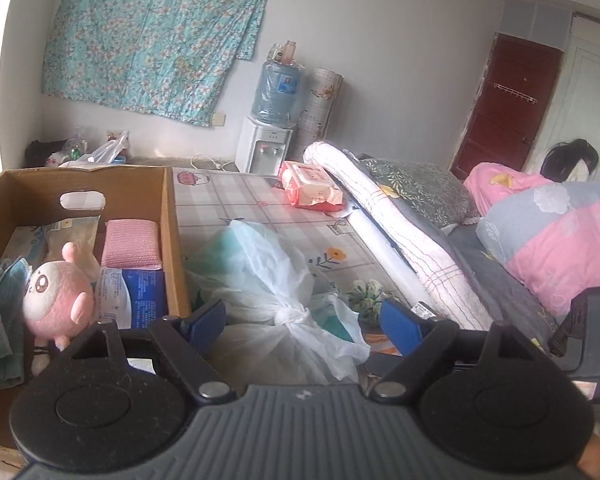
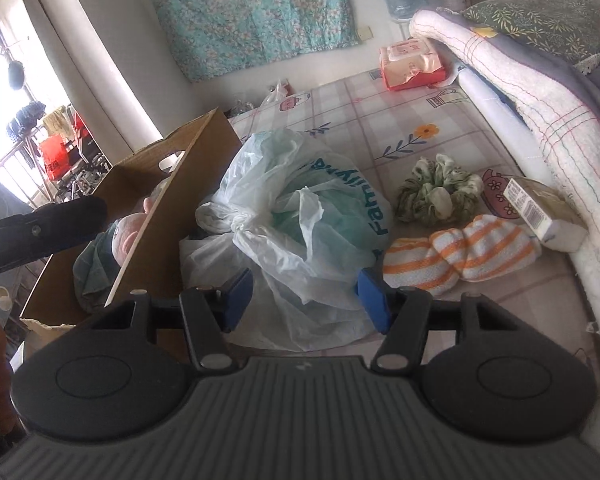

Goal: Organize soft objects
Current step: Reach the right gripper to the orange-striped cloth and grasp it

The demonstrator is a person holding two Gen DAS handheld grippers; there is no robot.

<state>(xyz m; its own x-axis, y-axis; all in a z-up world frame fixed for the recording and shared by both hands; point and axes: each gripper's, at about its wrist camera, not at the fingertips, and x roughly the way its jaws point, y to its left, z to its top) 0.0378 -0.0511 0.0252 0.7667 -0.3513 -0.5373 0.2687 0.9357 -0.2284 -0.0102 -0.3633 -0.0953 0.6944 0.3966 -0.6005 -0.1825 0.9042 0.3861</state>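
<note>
Here both grippers tilt down, fingers apart.

left gripper: jaws standing wide, gripping nothing | plastic bag: lying knotted on the checked mat, between the jaws | cardboard box: sitting left of the bag, holding a pink plush toy, pink sponge, blue packet | wipes pack: lying farther back
</note>
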